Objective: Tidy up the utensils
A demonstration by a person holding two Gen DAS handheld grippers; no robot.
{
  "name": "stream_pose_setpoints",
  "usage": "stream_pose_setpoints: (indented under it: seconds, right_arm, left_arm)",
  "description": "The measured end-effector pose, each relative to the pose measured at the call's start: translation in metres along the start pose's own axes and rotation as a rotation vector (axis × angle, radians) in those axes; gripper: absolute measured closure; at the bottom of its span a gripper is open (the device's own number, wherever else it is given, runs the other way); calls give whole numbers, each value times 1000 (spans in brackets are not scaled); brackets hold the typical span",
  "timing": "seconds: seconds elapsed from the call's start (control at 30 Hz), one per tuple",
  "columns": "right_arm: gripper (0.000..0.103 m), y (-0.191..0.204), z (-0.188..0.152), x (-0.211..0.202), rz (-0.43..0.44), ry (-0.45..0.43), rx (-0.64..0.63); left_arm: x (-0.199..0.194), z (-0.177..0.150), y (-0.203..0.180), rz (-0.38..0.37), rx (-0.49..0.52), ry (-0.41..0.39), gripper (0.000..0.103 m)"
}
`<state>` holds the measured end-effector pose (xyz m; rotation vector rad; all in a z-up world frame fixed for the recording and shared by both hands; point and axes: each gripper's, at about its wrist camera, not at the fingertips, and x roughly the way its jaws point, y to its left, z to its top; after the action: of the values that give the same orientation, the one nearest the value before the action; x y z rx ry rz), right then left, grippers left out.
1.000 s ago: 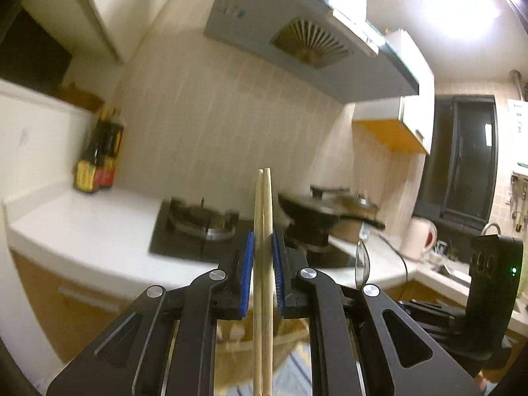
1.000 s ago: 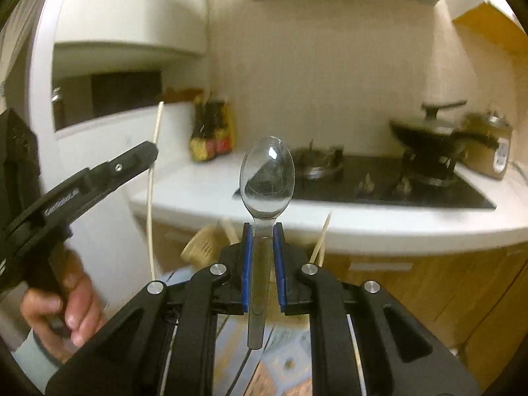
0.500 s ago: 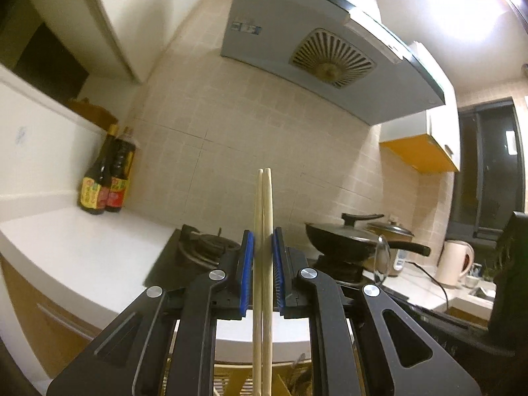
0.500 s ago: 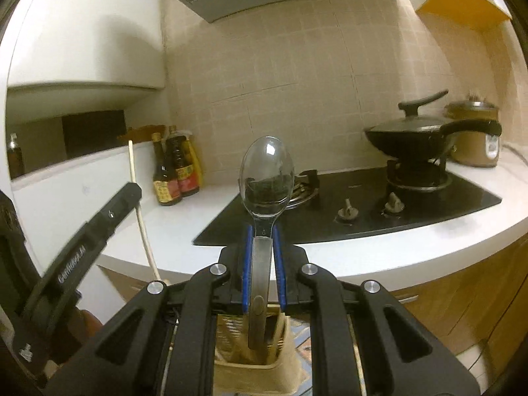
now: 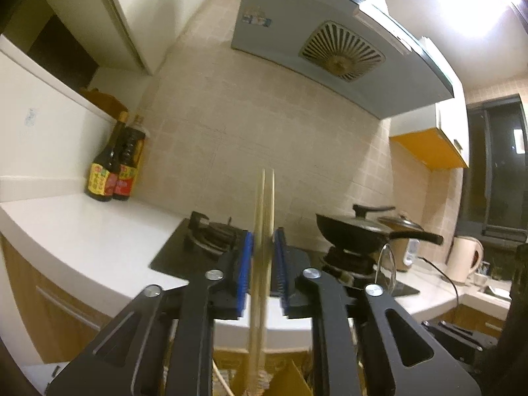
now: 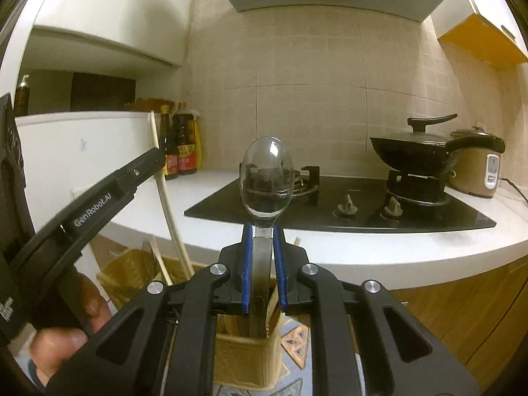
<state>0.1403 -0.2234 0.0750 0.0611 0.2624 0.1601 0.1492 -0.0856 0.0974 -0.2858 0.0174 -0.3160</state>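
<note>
My left gripper [image 5: 262,254] has its jaws slightly apart around a pair of wooden chopsticks [image 5: 262,217] that stand upright, blurred, between the blue pads; their lower ends reach a woven holder [image 5: 290,381] below. My right gripper [image 6: 262,247] is shut on a metal spoon [image 6: 266,178], bowl up, its handle going down into a tan utensil holder [image 6: 246,349]. In the right wrist view the left gripper [image 6: 99,201] shows at the left with the chopsticks [image 6: 165,194] slanting down toward a woven basket [image 6: 123,274].
A white counter [image 6: 363,250] carries a black gas hob [image 6: 330,208], a lidded black wok [image 6: 419,151], a rice cooker [image 6: 478,168], sauce bottles [image 5: 112,168] and a white kettle [image 5: 465,257]. A range hood [image 5: 330,43] hangs above. A patterned mat [image 6: 293,340] lies under the holder.
Both grippers have lowered and tilted up, so the holders now show below them. The left pads have spread a little and the chopsticks look blurred, sliding downward.
</note>
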Motion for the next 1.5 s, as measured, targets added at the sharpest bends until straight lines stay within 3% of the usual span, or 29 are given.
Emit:
stream_pose_setpoints:
  seconds: [0.03,0.07,0.1,0.13,0.17,0.2,0.43,0.7,0.9,1.1,1.27,1.5]
  right_arm:
    - [89,0,-2,-2,6,12,4]
    - [81,-3,-3,-5,15,27,16]
    - [72,-4,-4,-8,18,34,23]
    - [51,-6,-6,-13,16,39,33]
    - [43,-8,-7,-21,9,34,41]
    - [43,-9,-9,-26,10,28,46]
    - [43,-12,-25,-77,38,54,97]
    - [29,13,-55,-108,48,77,92]
    - [9,37,-84,-121,-27,30,42]
    - [8,37,-102,-116,-75,65,86]
    - [8,29,-116,-110,-104,115,122]
    - [8,32,-124,-122,-159,85,102]
  left_arm:
    - [-3,1,1,-10,-4,12,80]
    - [-8,2,4,-31,-15,30,75]
    - [-14,4,7,-51,-23,45,65]
    - [-20,6,9,-72,-31,58,58]
    - [-25,6,11,-87,-36,69,44]
    - [-34,8,13,-106,-37,84,35]
    - [-93,3,25,-103,-34,163,26]
    - [-141,-23,22,-35,30,236,18]
    - [-166,-52,26,103,108,219,13]
    - [-174,-70,32,190,151,235,13]
    - [-177,-83,38,181,128,289,10]
    - [-191,-87,36,230,162,216,8]
